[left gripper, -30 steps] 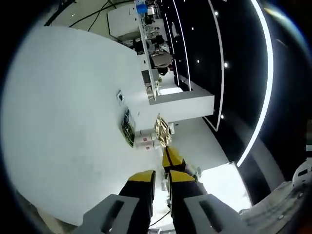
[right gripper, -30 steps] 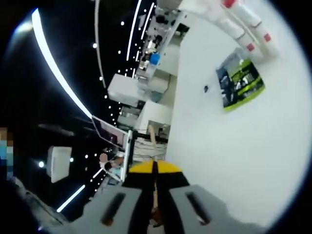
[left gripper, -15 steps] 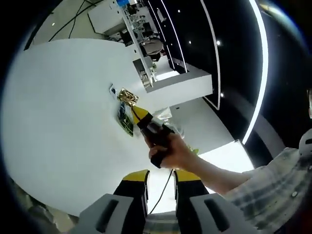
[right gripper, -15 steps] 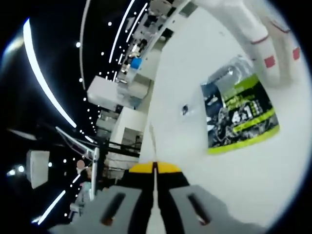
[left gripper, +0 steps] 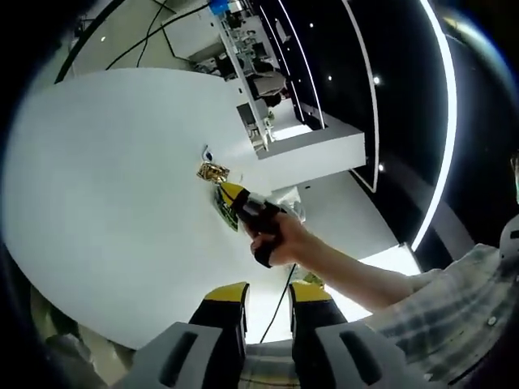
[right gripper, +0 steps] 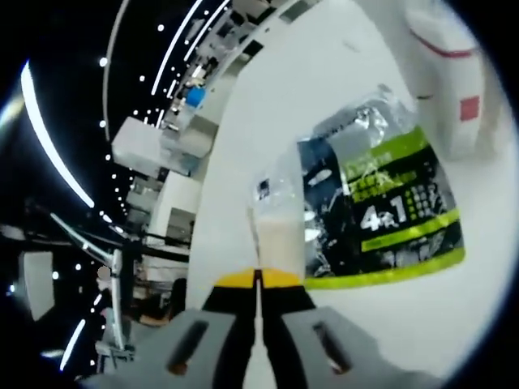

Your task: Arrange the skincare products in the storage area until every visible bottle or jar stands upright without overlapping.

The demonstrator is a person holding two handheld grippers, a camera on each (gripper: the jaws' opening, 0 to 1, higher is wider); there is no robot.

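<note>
Two white plastic bottles with red labels (right gripper: 454, 73) lie at the far edge of the smooth white counter (right gripper: 486, 308), just beside a glossy black-and-green foil sachet (right gripper: 381, 211). We see the right tool (right gripper: 259, 279) with its yellow-tipped jaws pressed together on a thin translucent film strip (right gripper: 276, 231) lying over the sachet. In the left gripper view, our left tool (left gripper: 268, 292) hangs with jaws slightly apart, holding nothing, while a hand (left gripper: 280, 241) carries the other tool towards a crinkled gold wrapper (left gripper: 213, 171).
</note>
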